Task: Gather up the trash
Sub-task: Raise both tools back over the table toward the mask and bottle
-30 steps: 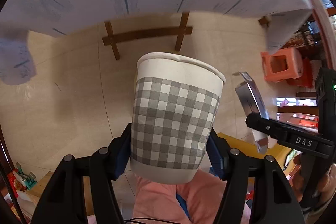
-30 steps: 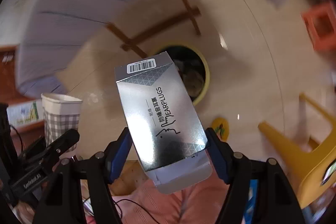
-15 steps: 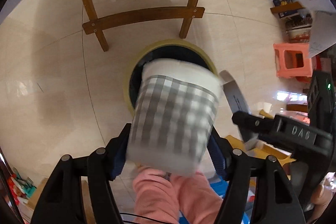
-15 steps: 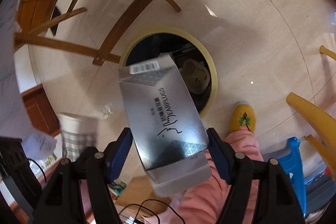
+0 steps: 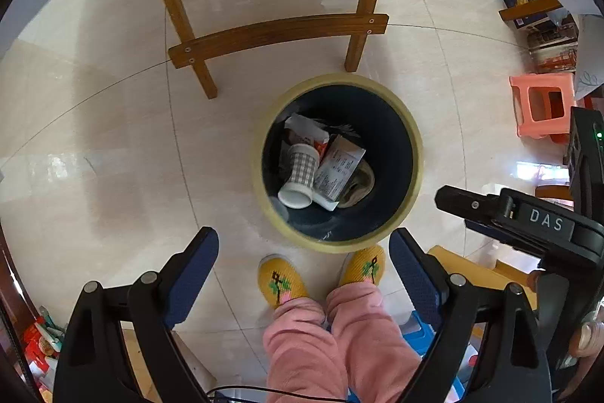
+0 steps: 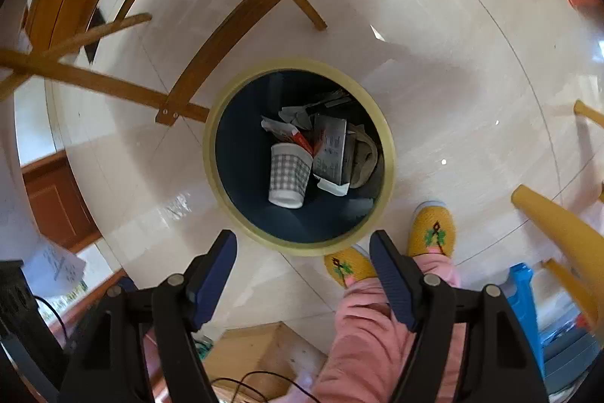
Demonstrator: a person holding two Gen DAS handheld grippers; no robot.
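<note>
A round bin with a yellow rim [image 5: 417, 153] [image 6: 211, 146] stands on the tiled floor right below both grippers. Inside it lies the grey-checked paper cup [image 5: 302, 169] [image 6: 288, 172] on its side, and the earplug box [image 5: 339, 169] [image 6: 332, 150] leans beside it on other litter. My left gripper [image 5: 302, 240] hangs over the bin's near rim, its jaws opening, with nothing between them. My right gripper [image 6: 303, 238] is open over the same rim and holds nothing. One of its fingers [image 5: 472, 204] shows at the right of the left wrist view.
Wooden chair legs and a crossbar [image 5: 275, 33] stand just beyond the bin. The person's yellow slippers [image 5: 279, 282] and pink trousers [image 6: 370, 327] touch its near side. An orange stool [image 5: 543, 104] is at the right; a yellow stool [image 6: 558, 221], a blue stool [image 6: 523, 293] and a cardboard box [image 6: 264, 354] are close by.
Both grippers came down over the bin. The left one let go of the checked cup and the right one let go of the earplug box; both now lie in the bin.
</note>
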